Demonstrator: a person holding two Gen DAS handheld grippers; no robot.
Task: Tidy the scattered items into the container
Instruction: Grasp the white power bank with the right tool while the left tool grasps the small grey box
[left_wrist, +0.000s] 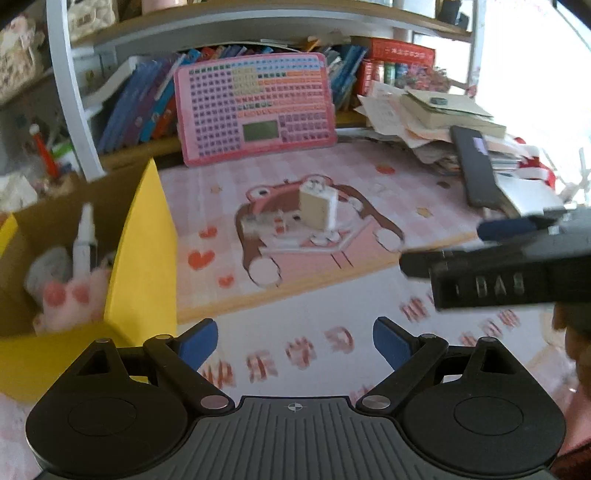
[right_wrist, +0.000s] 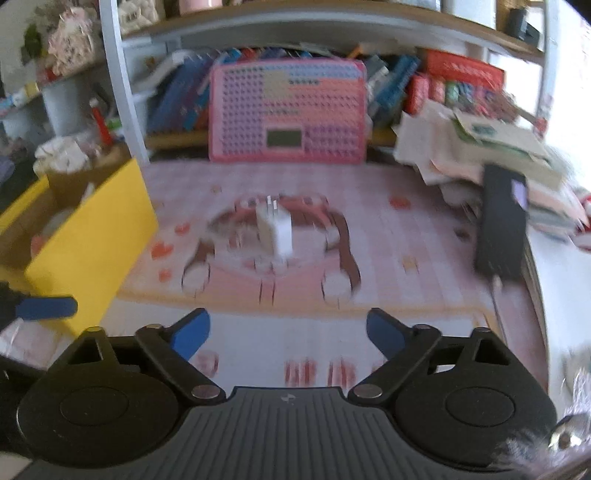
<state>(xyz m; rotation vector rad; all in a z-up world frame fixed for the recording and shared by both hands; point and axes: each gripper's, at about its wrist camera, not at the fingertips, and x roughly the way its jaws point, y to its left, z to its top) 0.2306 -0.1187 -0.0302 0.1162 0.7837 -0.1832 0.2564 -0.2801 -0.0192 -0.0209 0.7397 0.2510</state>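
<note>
Right wrist view blurs the white charger (right_wrist: 276, 229); both gripper (right_wrist: 288, 332) jaws stand apart, empty.

One white charger plug (left_wrist: 318, 206) standing on the desk mat (left_wrist: 369, 177), one yellow-flapped cardboard box (left_wrist: 144, 258), one white tube (left_wrist: 84, 240) and one pink paw-shaped toy (left_wrist: 70, 302) inside it, one pink button board (left_wrist: 255, 107), one black phone (left_wrist: 476, 166), two claws with blue pads

left gripper (left_wrist: 294, 341) jaws wide, right gripper (right_wrist: 288, 334) jaws apart, empty
</note>
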